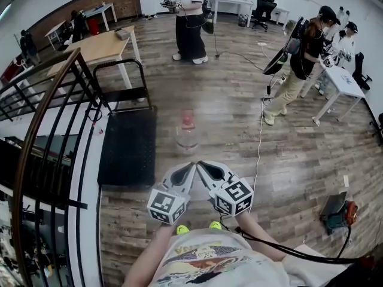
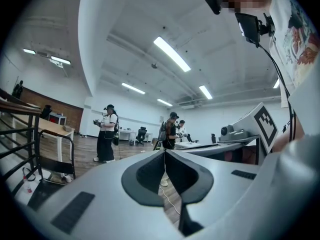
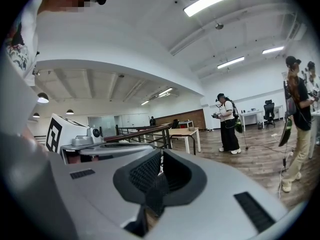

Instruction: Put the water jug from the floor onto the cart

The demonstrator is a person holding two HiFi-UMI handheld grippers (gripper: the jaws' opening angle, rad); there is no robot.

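While the water jug (image 1: 187, 131), clear with a red cap, stands upright on the wooden floor (image 1: 239, 118), it sits just beside the right long edge of the cart (image 1: 128, 151), apart from it and from both tongs. The cart is a low black platform lying flat on the floor, with a black tubular handle (image 1: 144, 82) rising at its far end. On the wearer's side of the jug, the left tongs (image 1: 191, 167) and the right tongs (image 1: 201, 165) are held side by side, tips nearly meeting and pointed toward the jug. Each gripper view shows its own pair pressed fully together with nothing between them. A dark metal railing (image 1: 43, 107) with a wooden handrail runs along the floor's left edge. A light wooden table (image 1: 99, 46) stands beyond the cart's handle. A pale cable (image 1: 260, 142) trails across the floor to the right of the jug. A person (image 1: 190, 17) in a white top and black trousers stands toward the floor's far edge.
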